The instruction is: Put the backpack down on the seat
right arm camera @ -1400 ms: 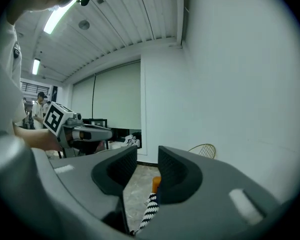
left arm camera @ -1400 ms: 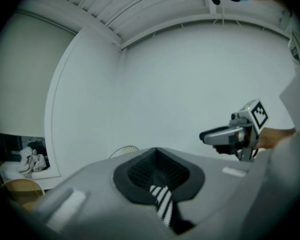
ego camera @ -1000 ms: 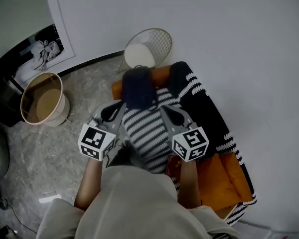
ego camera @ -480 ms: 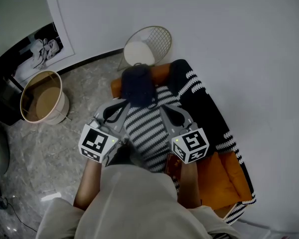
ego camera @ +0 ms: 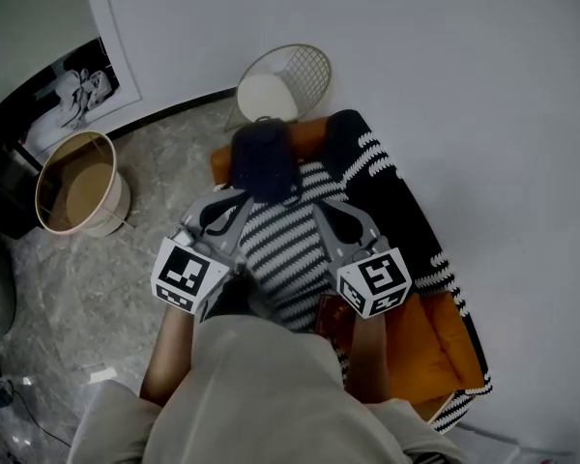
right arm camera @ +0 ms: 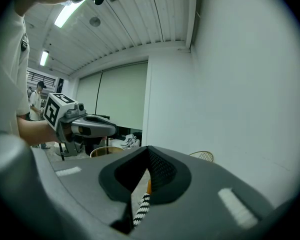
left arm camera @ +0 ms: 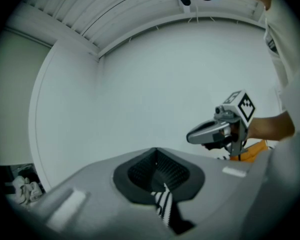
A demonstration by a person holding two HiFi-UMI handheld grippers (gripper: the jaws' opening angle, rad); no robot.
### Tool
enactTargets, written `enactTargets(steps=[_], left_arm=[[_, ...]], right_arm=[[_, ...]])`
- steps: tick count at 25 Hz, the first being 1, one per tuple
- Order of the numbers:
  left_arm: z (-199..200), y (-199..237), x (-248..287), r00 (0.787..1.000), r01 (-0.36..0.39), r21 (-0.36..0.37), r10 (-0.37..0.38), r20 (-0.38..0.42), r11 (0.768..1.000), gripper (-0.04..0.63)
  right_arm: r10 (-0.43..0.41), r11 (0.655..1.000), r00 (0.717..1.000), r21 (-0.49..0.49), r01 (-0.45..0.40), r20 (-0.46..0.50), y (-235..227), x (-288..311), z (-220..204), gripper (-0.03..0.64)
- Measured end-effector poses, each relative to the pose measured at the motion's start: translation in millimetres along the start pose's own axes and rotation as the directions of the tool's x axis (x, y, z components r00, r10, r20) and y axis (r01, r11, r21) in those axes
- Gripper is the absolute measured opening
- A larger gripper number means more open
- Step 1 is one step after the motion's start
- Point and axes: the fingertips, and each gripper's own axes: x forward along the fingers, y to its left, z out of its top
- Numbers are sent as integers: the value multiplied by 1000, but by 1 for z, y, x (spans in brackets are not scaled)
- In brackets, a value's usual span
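A dark navy backpack [ego camera: 263,159] lies on the far end of an orange seat [ego camera: 443,341], which a black-and-white striped blanket [ego camera: 288,249] covers. My left gripper [ego camera: 240,201] points at the backpack's near left corner, its jaws shut with nothing seen between them. My right gripper [ego camera: 321,211] hovers over the stripes just short of the backpack's near right side, also shut and empty. The left gripper view shows the right gripper [left arm camera: 192,136] against the white wall. In the right gripper view the left gripper [right arm camera: 112,129] shows. Neither gripper view shows the backpack.
A wire basket chair with a white cushion [ego camera: 276,91] stands beyond the seat by the wall. A round beige tub [ego camera: 77,184] sits on the marble floor at left, near a framed black-and-white picture [ego camera: 63,100]. A reddish-brown object [ego camera: 331,323] lies on the seat.
My left gripper has edged a little forward toward the backpack and rolled slightly. The right gripper has stayed where it was. Both jaws remain shut.
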Motion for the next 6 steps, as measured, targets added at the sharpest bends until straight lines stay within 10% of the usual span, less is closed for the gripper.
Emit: enactTargets(steps=[6], left_arm=[[-10,2,12,999,-13,7,13,-31,1000,3]], right_arm=[[-8,1000,1000,1,8,-17,-10,0,-7,6]])
